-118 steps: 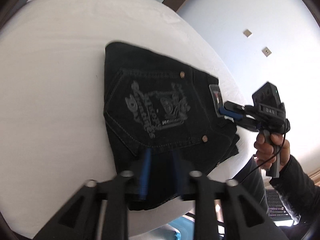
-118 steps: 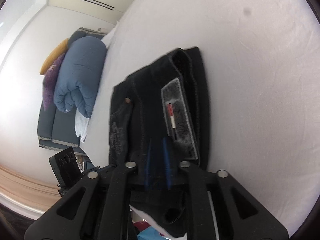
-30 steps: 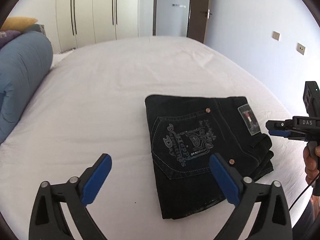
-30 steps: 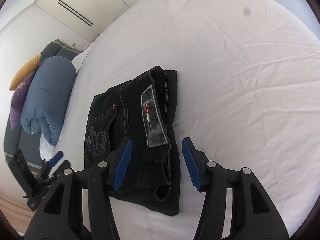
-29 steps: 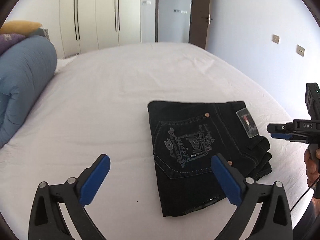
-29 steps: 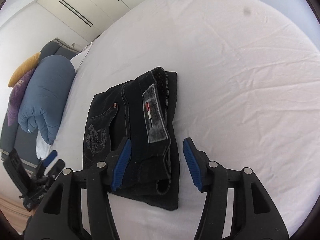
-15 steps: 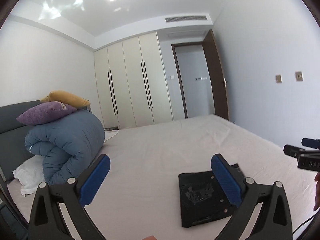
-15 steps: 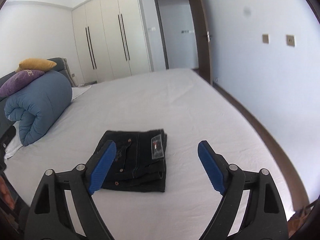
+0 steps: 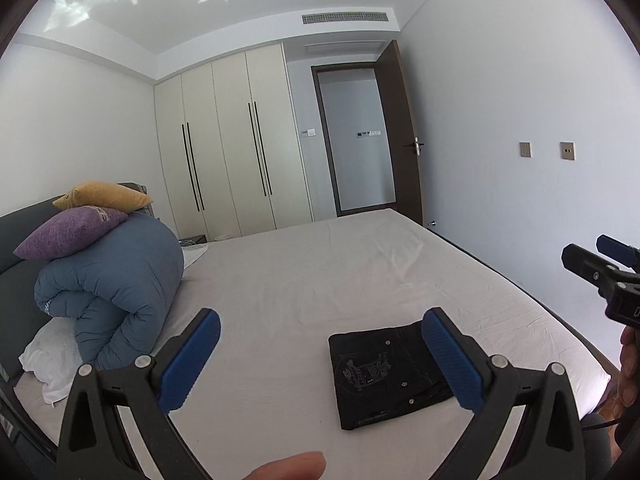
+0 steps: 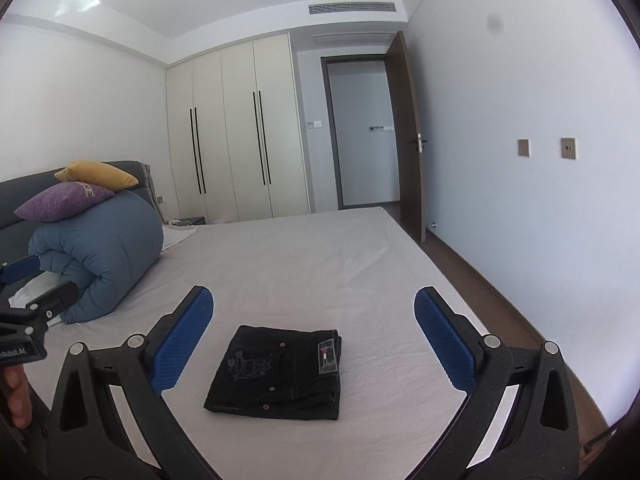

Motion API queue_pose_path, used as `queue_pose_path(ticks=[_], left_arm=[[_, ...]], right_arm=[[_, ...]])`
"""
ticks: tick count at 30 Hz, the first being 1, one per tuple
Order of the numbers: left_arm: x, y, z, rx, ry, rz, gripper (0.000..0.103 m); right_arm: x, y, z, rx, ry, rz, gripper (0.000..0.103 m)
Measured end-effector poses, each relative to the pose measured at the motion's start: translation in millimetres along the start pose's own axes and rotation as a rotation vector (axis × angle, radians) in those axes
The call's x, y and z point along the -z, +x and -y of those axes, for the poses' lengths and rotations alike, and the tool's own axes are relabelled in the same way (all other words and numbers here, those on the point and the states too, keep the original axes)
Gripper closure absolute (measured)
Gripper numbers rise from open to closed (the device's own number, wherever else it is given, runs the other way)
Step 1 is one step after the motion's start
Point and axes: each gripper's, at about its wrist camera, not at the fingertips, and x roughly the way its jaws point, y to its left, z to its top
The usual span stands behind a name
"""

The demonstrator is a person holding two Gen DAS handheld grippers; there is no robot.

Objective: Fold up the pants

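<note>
The black pants (image 9: 384, 376) lie folded into a flat rectangle near the foot edge of the white bed (image 9: 320, 280), back pocket print facing up. They also show in the right wrist view (image 10: 280, 372). My left gripper (image 9: 320, 354) is open and empty, held back and above the bed, apart from the pants. My right gripper (image 10: 314, 338) is open and empty, also raised and clear of the pants. The right gripper (image 9: 600, 268) shows at the right edge of the left wrist view, and the left gripper (image 10: 28, 292) at the left edge of the right wrist view.
A rolled blue duvet (image 9: 108, 292) with a purple pillow (image 9: 72, 232) and a yellow pillow (image 9: 104, 196) lies at the head of the bed. A white towel (image 9: 48, 360) lies beside it. Wardrobes (image 9: 232, 160) and an open door (image 9: 396, 132) stand beyond.
Both grippers let go of the pants, opened wide and pulled up and back from the bed. The pants now lie folded and untouched.
</note>
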Motion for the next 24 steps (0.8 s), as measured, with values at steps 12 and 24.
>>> queue_pose_path(ticks=[12, 24], left_arm=[[55.1, 29.0, 19.9, 0.029, -0.116, -0.368, 0.0], [79.1, 44.0, 19.0, 0.019, -0.151, -0.454, 0.0]], right_arm=[[1.9, -20.1, -11.7, 0.089, 0.063, -0.313, 0.0], [12.2, -15.3, -21.2, 0.108, 0.051, -0.358, 0.0]])
